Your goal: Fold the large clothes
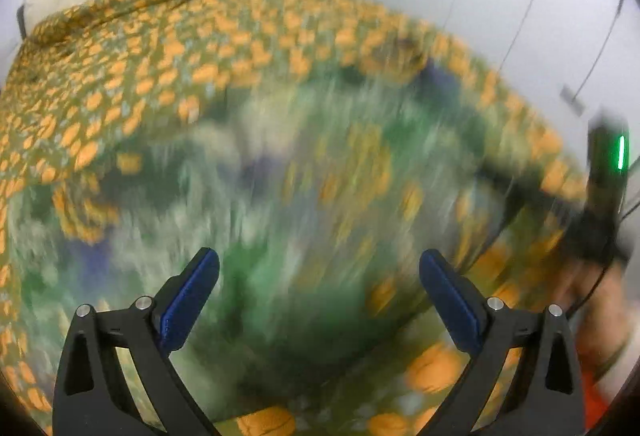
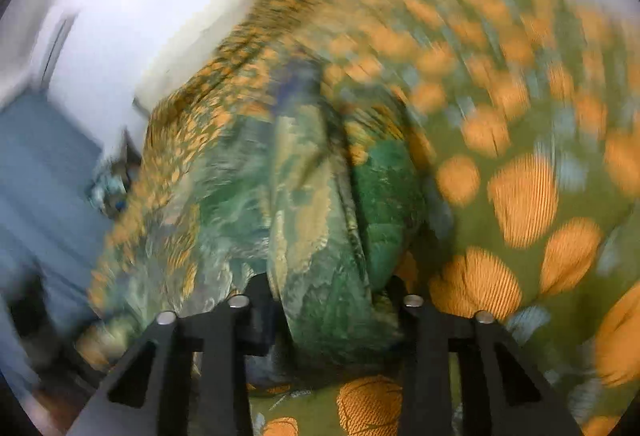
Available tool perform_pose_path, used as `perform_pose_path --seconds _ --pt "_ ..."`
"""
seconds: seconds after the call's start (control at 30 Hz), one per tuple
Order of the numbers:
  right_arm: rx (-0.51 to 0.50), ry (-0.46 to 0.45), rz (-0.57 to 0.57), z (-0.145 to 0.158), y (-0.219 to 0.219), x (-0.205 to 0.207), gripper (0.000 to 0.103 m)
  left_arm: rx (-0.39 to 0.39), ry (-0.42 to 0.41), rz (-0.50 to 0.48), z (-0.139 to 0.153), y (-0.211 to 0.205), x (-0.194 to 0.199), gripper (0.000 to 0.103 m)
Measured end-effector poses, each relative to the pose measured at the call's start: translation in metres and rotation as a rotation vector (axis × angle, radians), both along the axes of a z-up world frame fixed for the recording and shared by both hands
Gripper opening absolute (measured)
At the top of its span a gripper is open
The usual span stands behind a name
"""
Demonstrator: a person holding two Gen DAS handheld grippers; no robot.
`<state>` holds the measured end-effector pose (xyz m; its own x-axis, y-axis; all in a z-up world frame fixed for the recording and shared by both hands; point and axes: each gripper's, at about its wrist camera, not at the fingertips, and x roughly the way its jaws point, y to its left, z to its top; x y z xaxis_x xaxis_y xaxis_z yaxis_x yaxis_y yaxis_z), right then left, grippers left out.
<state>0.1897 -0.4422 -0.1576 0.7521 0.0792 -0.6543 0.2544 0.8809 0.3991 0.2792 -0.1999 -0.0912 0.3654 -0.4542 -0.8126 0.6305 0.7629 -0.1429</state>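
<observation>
Green patterned garment on the bed, gripped by the right tongs only.

The left tongs [image 1: 319, 272] stood wide open and empty above the green patterned garment [image 1: 280, 196], which lay spread on the bed's orange-spotted bedspread [image 1: 168, 48], its print smeared by motion blur. The right tongs [image 2: 328, 300] were closed on a bunched fold of that garment [image 2: 320, 220], the cloth filling the gap between the fingers and trailing away across the bedspread [image 2: 520, 196]. At the right edge of the left view, the other tool's black body with a green light [image 1: 621, 153] showed above the bed.
</observation>
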Motion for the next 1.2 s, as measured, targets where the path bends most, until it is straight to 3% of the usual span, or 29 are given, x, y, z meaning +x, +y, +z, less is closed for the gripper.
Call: perform_pose_path --seconds 0.13,0.27,0.33,0.4,0.47,0.53,0.57,0.6,0.67,0.7,0.8,0.87,0.93,1.1,1.2 --pt "-0.341 -0.129 0.11 0.048 0.069 -0.015 0.03 -0.107 0.085 -0.087 0.046 -0.024 0.018 0.101" --pt "-0.601 -0.221 0.237 0.071 0.14 -0.028 0.03 -0.1 0.138 -0.155 0.068 -0.051 0.022 0.101" --pt "-0.71 -0.252 0.296 0.074 0.169 -0.032 0.03 -0.053 0.161 -0.164 0.071 -0.057 0.027 0.101" --pt "-0.853 -0.284 0.366 0.073 0.2 -0.041 0.029 0.05 0.146 -0.149 0.065 -0.063 0.023 0.102" --pt "-0.996 -0.315 0.427 0.065 0.233 -0.049 0.029 0.163 0.091 -0.135 0.058 -0.064 0.013 0.101" --pt "-1.052 -0.325 0.454 0.06 0.247 -0.049 0.028 0.26 0.033 -0.117 0.048 -0.064 0.007 0.098" --pt "-1.068 -0.326 0.462 0.059 0.249 -0.047 0.028 0.302 0.006 -0.099 0.039 -0.061 0.006 0.08" --pt "-1.077 -0.326 0.467 0.058 0.251 -0.047 0.028 0.313 0.002 -0.087 0.036 -0.058 0.007 0.057" --pt "-1.075 -0.317 0.474 0.057 0.251 -0.045 0.028 0.254 0.058 -0.064 0.031 -0.048 0.014 0.035" --pt "-1.07 -0.312 0.475 0.055 0.25 -0.045 0.028 0.239 0.073 -0.053 0.03 -0.045 0.017 0.03" --pt "-1.017 -0.31 0.46 0.058 0.244 -0.043 0.037 0.19 0.085 -0.037 0.037 -0.036 0.024 0.025" --pt "-0.941 -0.344 0.476 0.063 0.238 -0.053 0.063 0.168 0.077 -0.028 0.046 -0.026 0.026 0.025" --pt "-0.859 -0.347 0.481 0.066 0.23 -0.061 0.072 0.133 0.087 -0.019 0.055 -0.007 0.035 0.025" --pt "-0.614 -0.316 0.486 0.069 0.196 -0.07 0.072 0.078 0.104 0.033 0.064 0.056 0.058 0.026" --pt "-0.529 -0.318 0.478 0.069 0.177 -0.07 0.073 0.051 0.112 0.084 0.057 0.101 0.069 0.027"
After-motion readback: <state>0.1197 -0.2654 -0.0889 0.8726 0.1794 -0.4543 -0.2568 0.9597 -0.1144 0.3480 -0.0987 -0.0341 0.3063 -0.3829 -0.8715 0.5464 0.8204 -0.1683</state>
